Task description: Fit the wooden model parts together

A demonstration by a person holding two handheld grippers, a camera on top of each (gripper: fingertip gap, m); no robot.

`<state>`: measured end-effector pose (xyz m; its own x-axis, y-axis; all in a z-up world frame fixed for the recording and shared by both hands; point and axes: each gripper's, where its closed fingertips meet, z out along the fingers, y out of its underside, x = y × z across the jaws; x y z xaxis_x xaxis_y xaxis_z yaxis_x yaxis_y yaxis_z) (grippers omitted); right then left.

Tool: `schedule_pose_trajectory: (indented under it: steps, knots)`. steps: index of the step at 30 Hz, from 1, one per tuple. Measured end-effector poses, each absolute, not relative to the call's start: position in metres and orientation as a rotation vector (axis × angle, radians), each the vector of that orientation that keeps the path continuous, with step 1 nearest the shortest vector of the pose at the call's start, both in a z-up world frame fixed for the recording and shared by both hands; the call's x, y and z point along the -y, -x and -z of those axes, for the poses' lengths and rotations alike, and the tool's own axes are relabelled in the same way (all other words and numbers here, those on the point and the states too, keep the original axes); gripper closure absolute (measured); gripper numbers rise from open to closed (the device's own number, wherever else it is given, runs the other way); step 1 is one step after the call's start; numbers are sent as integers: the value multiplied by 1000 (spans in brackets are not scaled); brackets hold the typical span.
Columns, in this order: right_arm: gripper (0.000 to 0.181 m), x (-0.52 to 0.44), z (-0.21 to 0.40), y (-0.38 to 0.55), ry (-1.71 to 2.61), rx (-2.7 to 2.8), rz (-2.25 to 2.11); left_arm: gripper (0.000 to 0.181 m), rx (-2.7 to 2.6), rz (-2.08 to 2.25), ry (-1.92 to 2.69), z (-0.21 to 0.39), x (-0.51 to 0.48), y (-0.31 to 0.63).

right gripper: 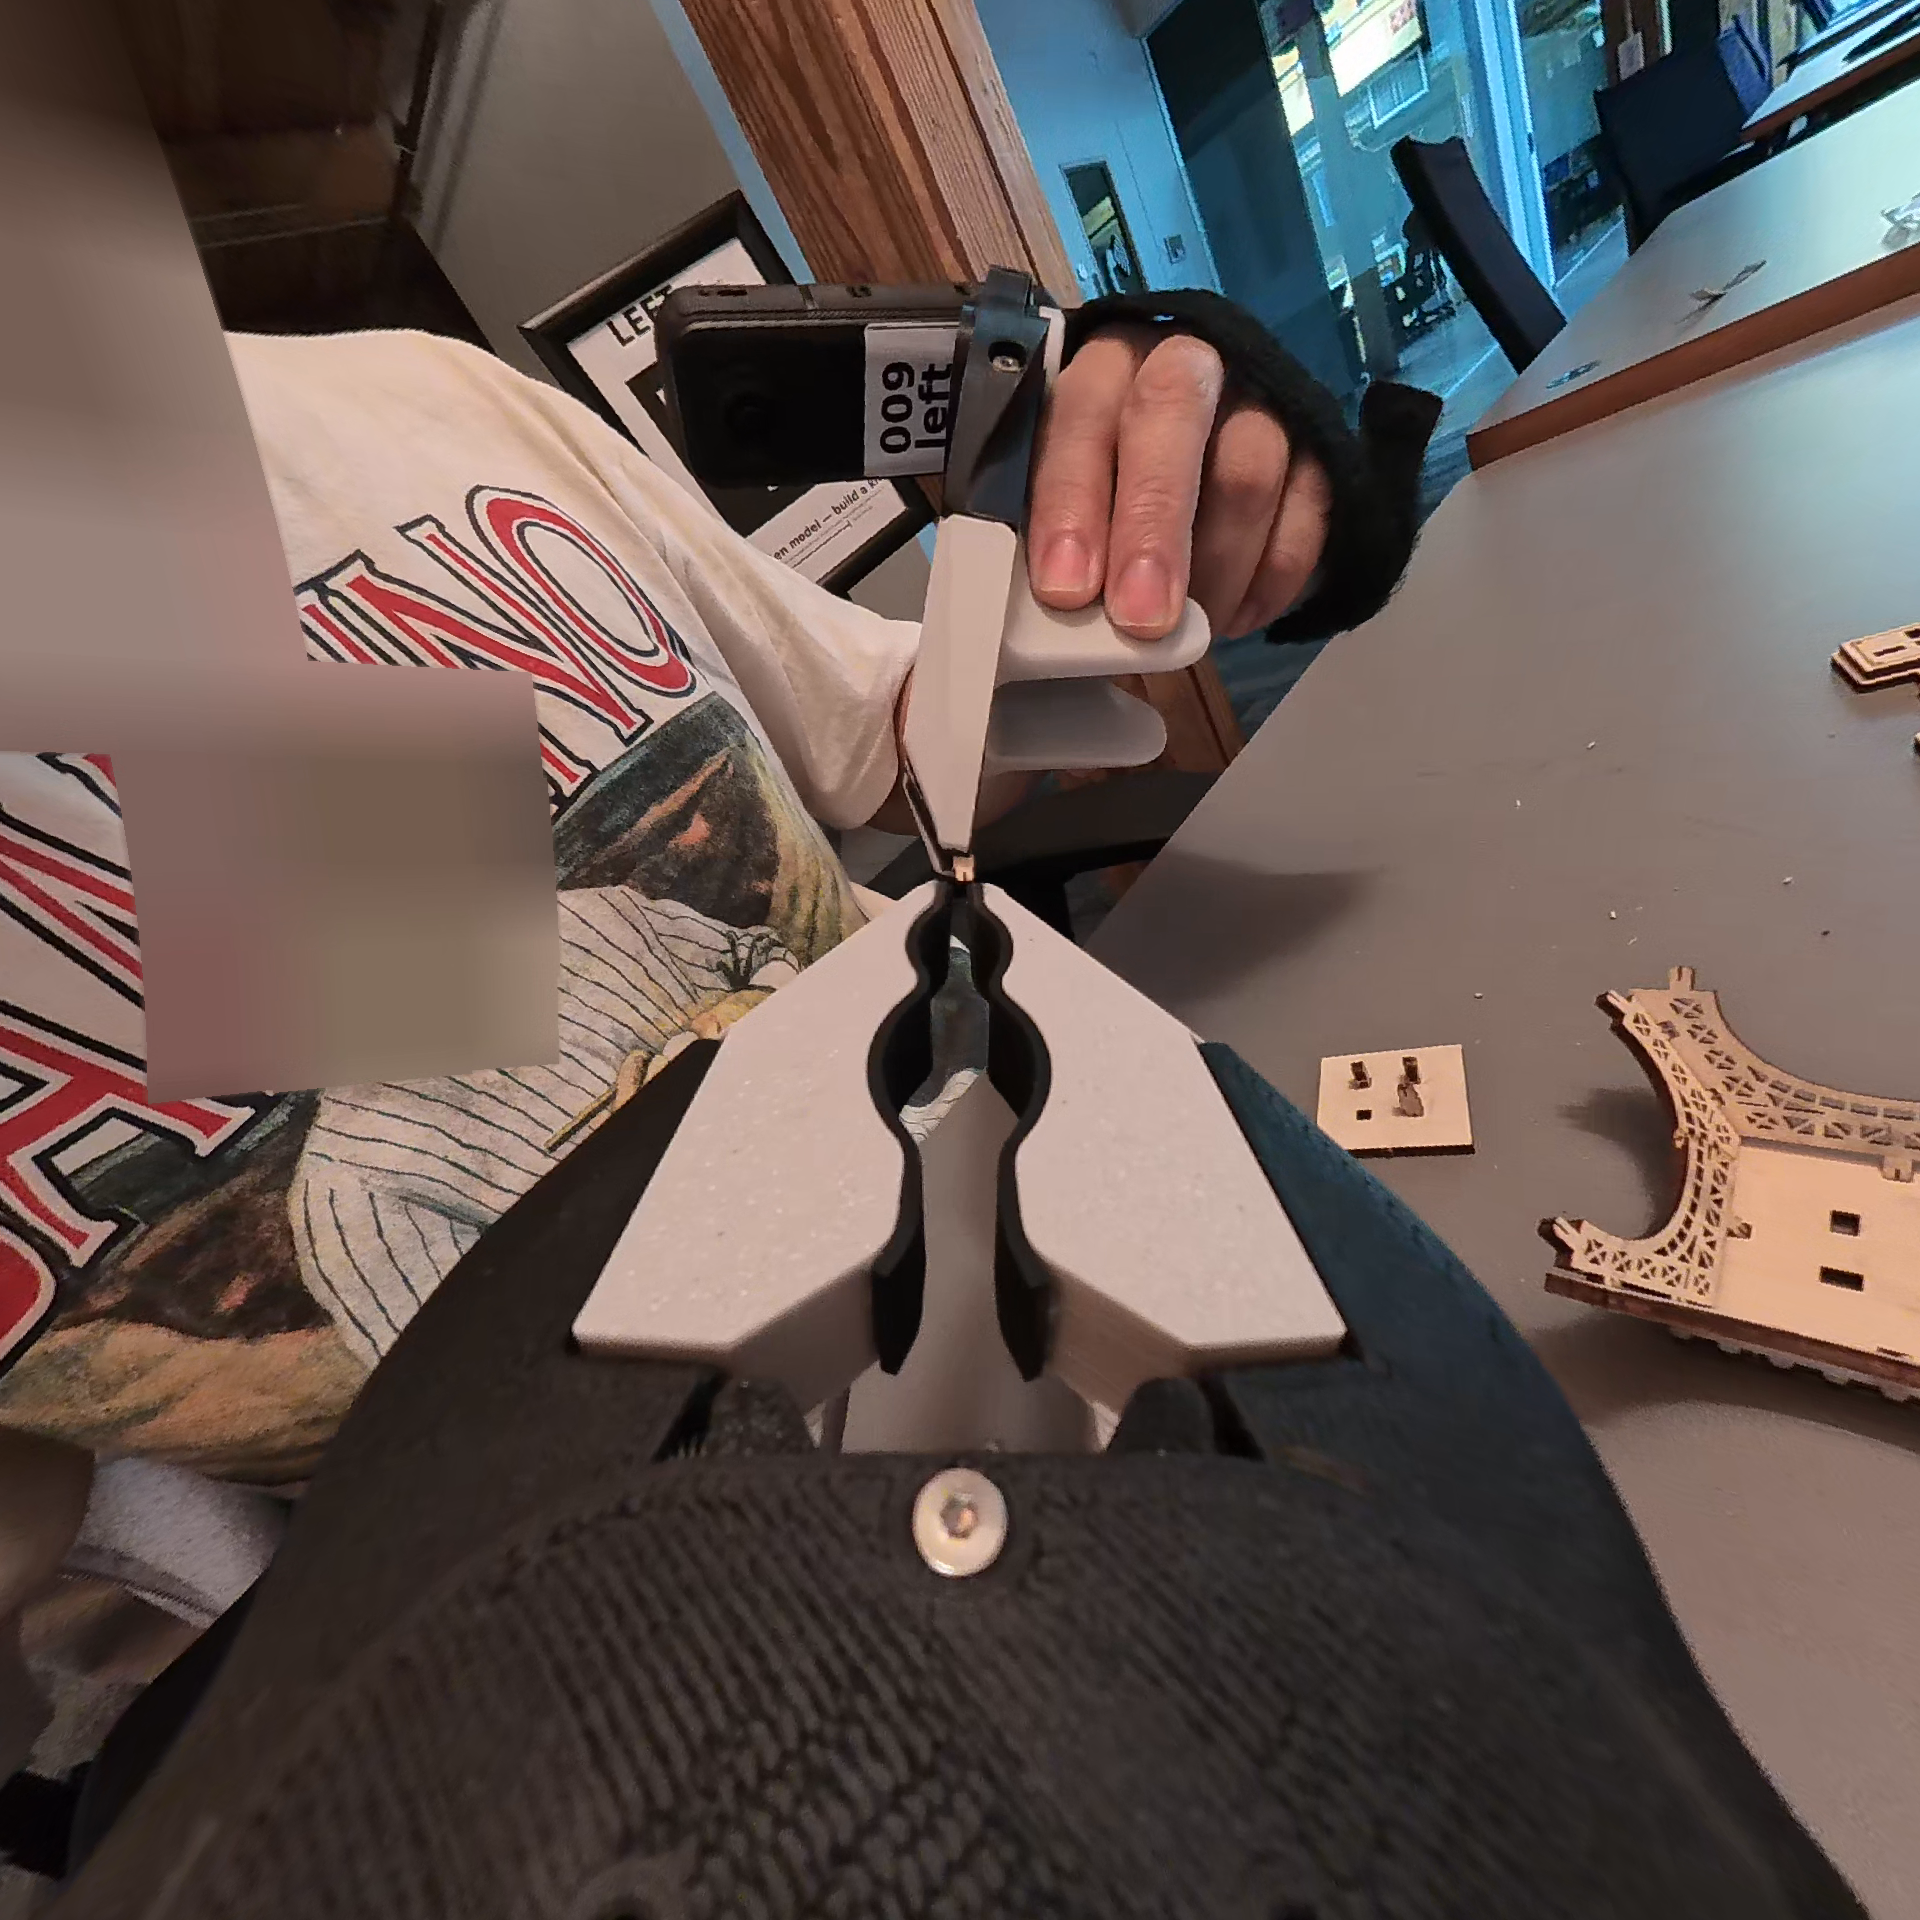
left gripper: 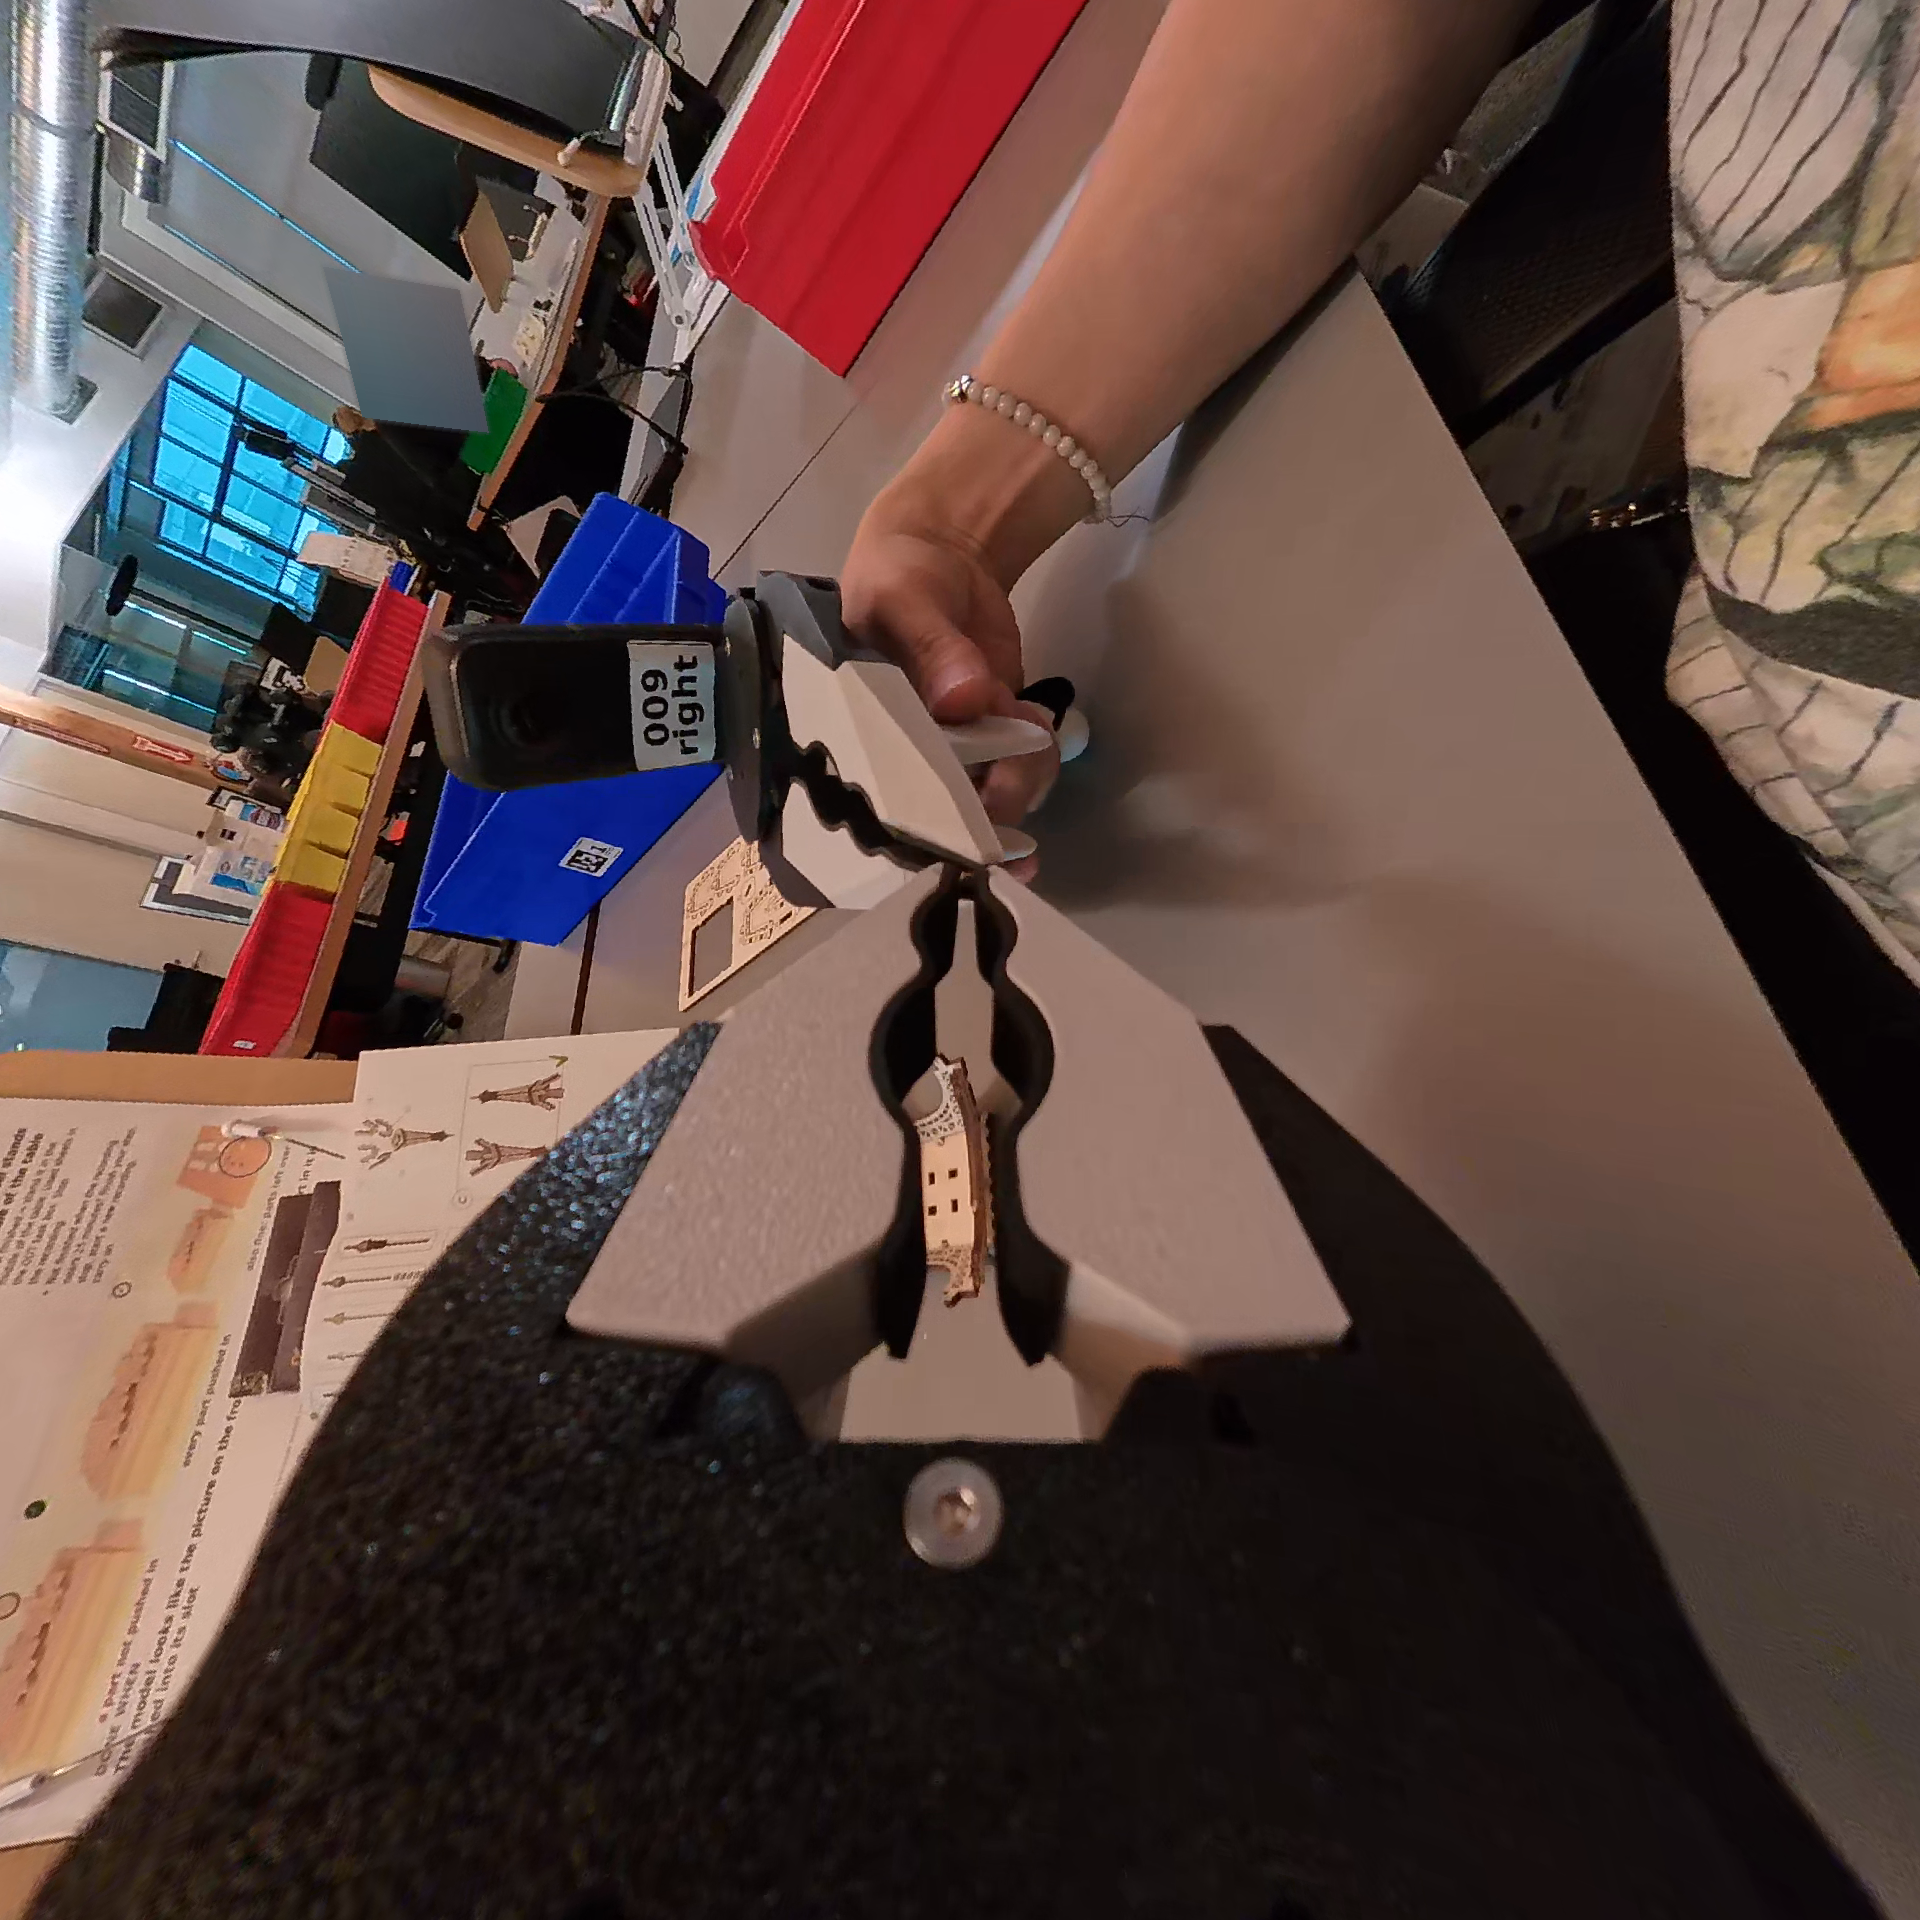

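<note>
My left gripper (left gripper: 961,883) and right gripper (right gripper: 952,896) meet tip to tip in the air above the grey table (right gripper: 1558,831). Both are shut. In the right wrist view, the left gripper (right gripper: 958,860) pinches a tiny light wooden part (right gripper: 962,868) at its tips, right against my right fingertips. Whether the right gripper also grips it I cannot tell. In the left wrist view, the right gripper (left gripper: 1000,850) touches my left tips. A lattice wooden tower base (right gripper: 1766,1205) lies on the table; it also shows through the left fingers' gap (left gripper: 956,1184).
A small square wooden plate with pegs (right gripper: 1397,1101) lies next to the tower base, with another wooden piece (right gripper: 1881,655) farther off. Instruction sheets (left gripper: 208,1299), a punched-out wooden sheet (left gripper: 727,914), a blue bin (left gripper: 582,790) and a red bin (left gripper: 862,156) are on the table. The person's torso is close. Both grippers' tips are close together, under 4 cm apart.
</note>
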<state>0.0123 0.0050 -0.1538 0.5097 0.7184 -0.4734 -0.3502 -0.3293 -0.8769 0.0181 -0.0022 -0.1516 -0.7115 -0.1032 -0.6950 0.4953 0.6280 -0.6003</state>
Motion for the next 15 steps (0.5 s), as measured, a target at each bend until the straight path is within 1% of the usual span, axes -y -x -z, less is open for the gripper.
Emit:
schedule_pose_trajectory:
  steps: [6, 8, 11, 15]
  knots:
    - [181, -5, 154, -13, 1557, 315, -1141, 181, -2128, 1065, -303, 151, 2, -18]
    - [171, -8, 155, -16, 1569, 284, -1126, 181, -2131, 1064, -304, 152, 2, -18]
    - [180, -6, 153, -16, 1548, 297, -1140, 181, -2137, 1060, -303, 154, 2, -18]
    - [181, -6, 153, -16, 1552, 296, -1133, 181, -2136, 1068, -298, 154, 1, -18]
